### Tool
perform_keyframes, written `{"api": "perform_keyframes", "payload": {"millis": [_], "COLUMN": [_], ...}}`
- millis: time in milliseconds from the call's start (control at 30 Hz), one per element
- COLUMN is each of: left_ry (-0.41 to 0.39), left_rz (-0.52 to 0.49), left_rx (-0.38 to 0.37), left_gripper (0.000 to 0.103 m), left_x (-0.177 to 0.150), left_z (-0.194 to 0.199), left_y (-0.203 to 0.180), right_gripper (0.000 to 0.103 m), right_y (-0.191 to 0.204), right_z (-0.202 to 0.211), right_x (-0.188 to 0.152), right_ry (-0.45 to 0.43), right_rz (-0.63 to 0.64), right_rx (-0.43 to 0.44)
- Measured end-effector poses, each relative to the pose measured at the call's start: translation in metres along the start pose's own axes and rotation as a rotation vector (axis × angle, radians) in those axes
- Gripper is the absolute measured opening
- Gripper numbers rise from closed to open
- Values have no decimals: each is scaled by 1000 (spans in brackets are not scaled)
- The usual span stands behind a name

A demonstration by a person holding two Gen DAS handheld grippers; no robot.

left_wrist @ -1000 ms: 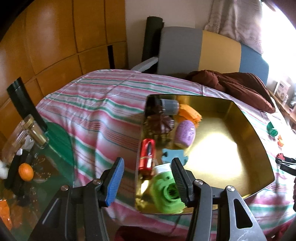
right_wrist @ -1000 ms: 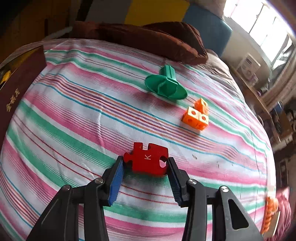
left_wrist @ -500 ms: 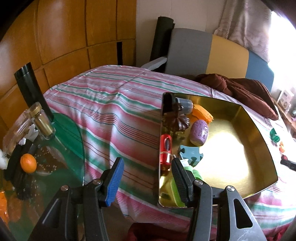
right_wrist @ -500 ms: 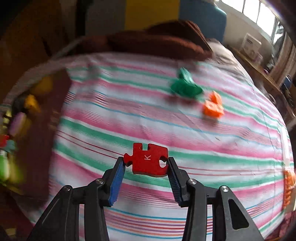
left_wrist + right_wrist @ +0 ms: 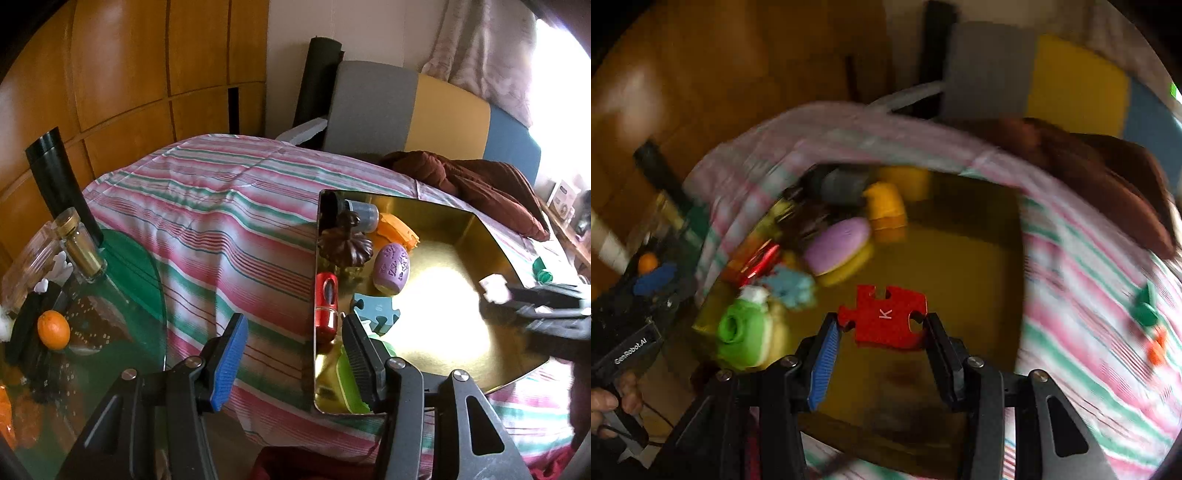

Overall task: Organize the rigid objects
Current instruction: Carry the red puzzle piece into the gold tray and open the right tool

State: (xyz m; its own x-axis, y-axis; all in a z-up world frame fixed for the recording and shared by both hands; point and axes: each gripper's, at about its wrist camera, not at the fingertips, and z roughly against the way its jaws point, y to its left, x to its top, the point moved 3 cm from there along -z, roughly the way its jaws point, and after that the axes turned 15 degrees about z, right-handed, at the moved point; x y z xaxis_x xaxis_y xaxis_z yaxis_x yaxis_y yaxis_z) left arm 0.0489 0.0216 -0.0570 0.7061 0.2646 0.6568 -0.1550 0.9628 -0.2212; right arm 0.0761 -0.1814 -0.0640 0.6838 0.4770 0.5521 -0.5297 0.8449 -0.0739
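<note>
My right gripper point(image 5: 882, 325) is shut on a red puzzle piece point(image 5: 884, 319) marked K and holds it above the gold tray point(image 5: 960, 258). The left wrist view shows that gripper point(image 5: 535, 302) coming in over the tray's right side point(image 5: 461, 229). Along the tray's left side lie a red cylinder point(image 5: 327, 299), a purple egg point(image 5: 391, 264), a blue puzzle piece point(image 5: 375, 308), a green toy camera point(image 5: 351, 376), a brown pumpkin point(image 5: 345, 247) and an orange piece point(image 5: 397, 229). My left gripper point(image 5: 293, 350) stands open and holds nothing, at the tray's near left corner.
A green piece point(image 5: 1145, 306) and orange cubes point(image 5: 1158, 349) lie on the striped bedspread right of the tray. At the left, a glass side table point(image 5: 125, 258) carries an orange fruit point(image 5: 53, 328), a gold-capped bottle point(image 5: 79, 245) and a black flask point(image 5: 59, 184). A brown blanket point(image 5: 480, 184) lies behind the tray.
My right gripper has swung left and up from the bedspread to above the tray, still gripping the red puzzle piece. My left gripper has edged slightly left of the tray corner.
</note>
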Motion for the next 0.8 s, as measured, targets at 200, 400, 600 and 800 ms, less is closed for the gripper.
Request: {"api": "perform_keyframes", "payload": {"millis": [200,400,600,800], "left_ry": [13,22,17,7], "left_rz": [10,11,2,-7], "left_rx": [2,-3,0,-4], "left_gripper": [54,54,54,54], "left_x": [-1,-4,-5,-3], "left_z": [-5,-8,-7,-2], "left_y": [7,7,4,-1], "right_gripper": [46,47,48,48], "right_y": [27,37,39,29], "right_z": [-44,-60,-60,-40], "right_x": [10,5,0,1], "right_ry": [95,99,83,22], "right_rz": [35,-30,-64,-91], "right_rx": [49,153,178,163]}}
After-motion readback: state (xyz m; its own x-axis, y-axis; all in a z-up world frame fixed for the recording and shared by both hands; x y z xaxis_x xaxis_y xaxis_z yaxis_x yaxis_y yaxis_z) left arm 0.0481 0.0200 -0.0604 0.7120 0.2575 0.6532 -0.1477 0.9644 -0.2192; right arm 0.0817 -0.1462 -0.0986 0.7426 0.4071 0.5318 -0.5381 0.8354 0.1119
